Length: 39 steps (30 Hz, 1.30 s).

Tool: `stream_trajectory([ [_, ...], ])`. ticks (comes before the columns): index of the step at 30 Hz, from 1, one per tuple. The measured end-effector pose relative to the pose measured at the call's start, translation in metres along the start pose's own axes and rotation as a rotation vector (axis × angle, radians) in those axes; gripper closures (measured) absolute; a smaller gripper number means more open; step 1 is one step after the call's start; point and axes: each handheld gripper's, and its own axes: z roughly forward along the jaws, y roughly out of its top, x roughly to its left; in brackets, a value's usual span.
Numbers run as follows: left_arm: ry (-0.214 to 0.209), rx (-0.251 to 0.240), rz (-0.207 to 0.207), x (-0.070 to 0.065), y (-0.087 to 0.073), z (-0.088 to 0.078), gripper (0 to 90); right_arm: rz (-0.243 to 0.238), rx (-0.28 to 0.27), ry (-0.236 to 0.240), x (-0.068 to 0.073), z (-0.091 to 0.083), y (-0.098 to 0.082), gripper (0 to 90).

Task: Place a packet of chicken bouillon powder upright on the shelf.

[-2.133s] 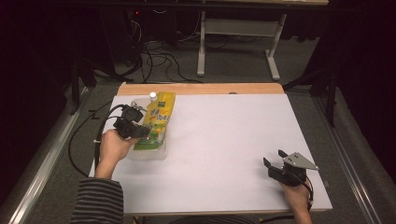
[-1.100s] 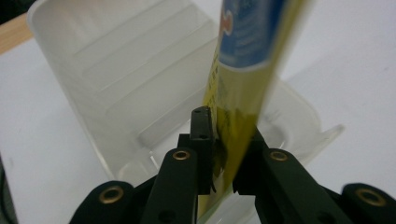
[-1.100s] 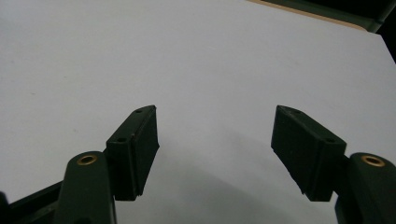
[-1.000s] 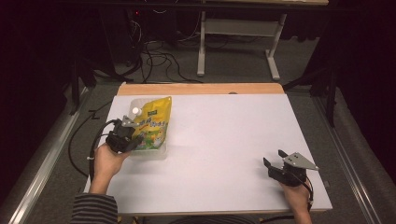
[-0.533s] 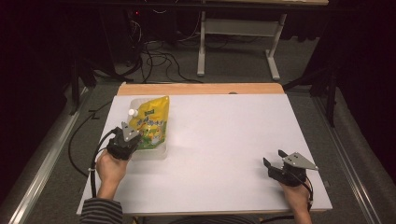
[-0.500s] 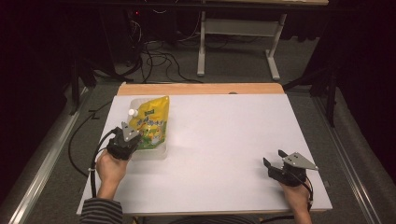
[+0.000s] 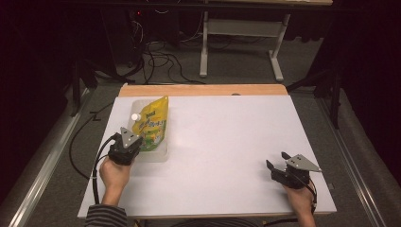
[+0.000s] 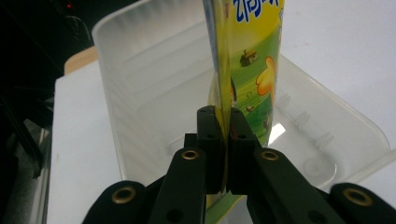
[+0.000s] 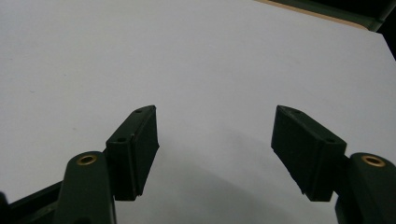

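The left gripper (image 8: 223, 140) was clamped on the lower edge of the yellow pouch (image 8: 247, 70), its jaws pinching the thin seam and holding the pouch upright over the clear plastic tray (image 8: 140, 70). In the high view the left hand (image 7: 115, 172) reached in from the near left edge of the white table (image 7: 227, 142), forearm angled forward toward the tray at the table's left side. The right gripper (image 9: 215, 154) rested well apart near the right front corner, jaws spread wide with nothing between them.

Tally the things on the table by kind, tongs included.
Yellow-green spouted refill pouch: 1
Clear plastic tray: 1
Handheld tongs: 2, left tongs clamped on the pouch's edge, right tongs open over bare table
Total: 4
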Motion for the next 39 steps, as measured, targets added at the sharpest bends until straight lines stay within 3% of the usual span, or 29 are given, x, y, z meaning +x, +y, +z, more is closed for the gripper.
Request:
stream_trajectory([
  [3, -0.019, 0.041, -0.006, 0.003, -0.002, 0.001, 85.2, 0.003, 0.002, 0.001, 0.0, 0.0, 0.0, 32.5],
  [5, -0.047, 0.008, -0.054, 0.009, -0.005, -0.003, 81.8, 0.0, 0.0, 0.0, 0.0, 0.0, 0.0, 32.5],
  [8, -0.049, -0.027, -0.067, 0.011, -0.003, -0.008, 79.2, 0.0, 0.001, -0.001, 0.0, 0.0, 0.0, 32.4],
  [14, -0.063, -0.049, -0.08, 0.012, -0.003, -0.013, 78.4, -0.001, 0.0, -0.001, 0.0, 0.0, 0.0, 32.5],
  [16, -0.078, -0.061, -0.113, 0.014, -0.003, -0.015, 74.6, -0.001, 0.002, -0.001, 0.0, 0.0, 0.0, 32.5],
  [20, -0.107, -0.06, -0.11, 0.012, -0.005, -0.021, 75.1, 0.002, 0.001, -0.001, 0.0, 0.0, 0.0, 32.3],
  [23, -0.117, -0.053, -0.091, 0.01, -0.005, -0.024, 84.3, 0.002, 0.001, 0.0, 0.0, 0.0, 0.0, 32.3],
  [27, -0.124, -0.043, -0.093, 0.009, -0.005, -0.025, 83.9, 0.001, 0.001, 0.0, 0.0, 0.0, 0.0, 32.3],
  [33, -0.132, -0.048, -0.118, 0.011, -0.006, -0.025, 75.2, 0.0, 0.001, 0.001, 0.0, 0.0, 0.0, 32.2],
  [39, -0.114, -0.053, -0.154, 0.014, -0.01, -0.027, 62.7, 0.001, 0.006, 0.002, 0.0, 0.001, 0.0, 32.2],
])
